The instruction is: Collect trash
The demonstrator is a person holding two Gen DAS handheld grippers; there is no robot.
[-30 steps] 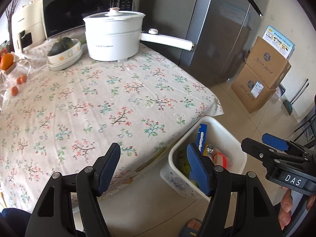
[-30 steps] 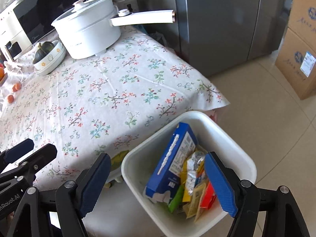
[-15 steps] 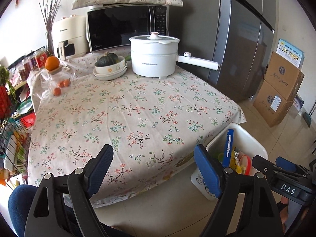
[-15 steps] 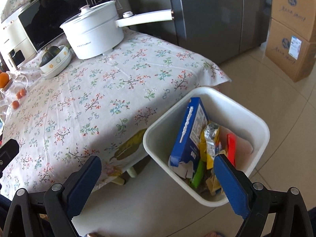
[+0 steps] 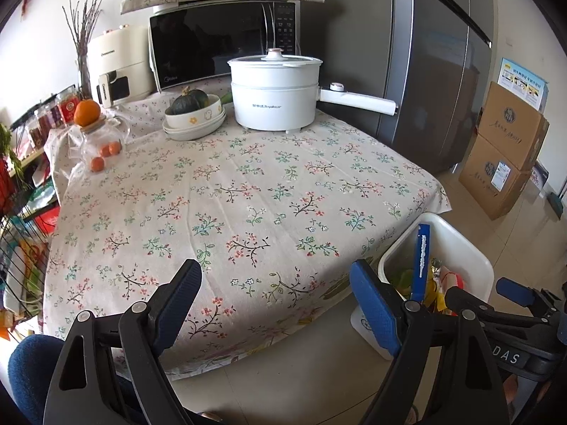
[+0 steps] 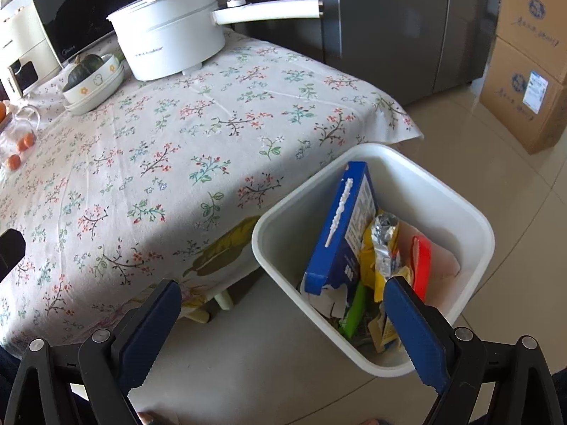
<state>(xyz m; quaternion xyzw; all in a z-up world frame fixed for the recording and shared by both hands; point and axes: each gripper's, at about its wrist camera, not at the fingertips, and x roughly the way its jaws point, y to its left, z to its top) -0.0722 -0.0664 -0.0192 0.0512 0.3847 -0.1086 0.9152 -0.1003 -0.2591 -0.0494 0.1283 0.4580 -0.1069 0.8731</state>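
Left gripper [image 5: 276, 297] and right gripper [image 6: 283, 313]: fingers wide apart, empty. Trash sits in white plastic bin [image 6: 439, 191] beside floral-cloth tabletop [image 5: 248, 191]. Collection appears finished; next, check tabletop for leftovers.

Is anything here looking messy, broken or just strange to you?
Not much. The blue box in the white bin has a torn, ragged bottom end and stands tilted among crumpled wrappers, which suits a bin. One oddity: an orange sits perched on top of a glass jar. Nothing looks spilled on the tablecloth.
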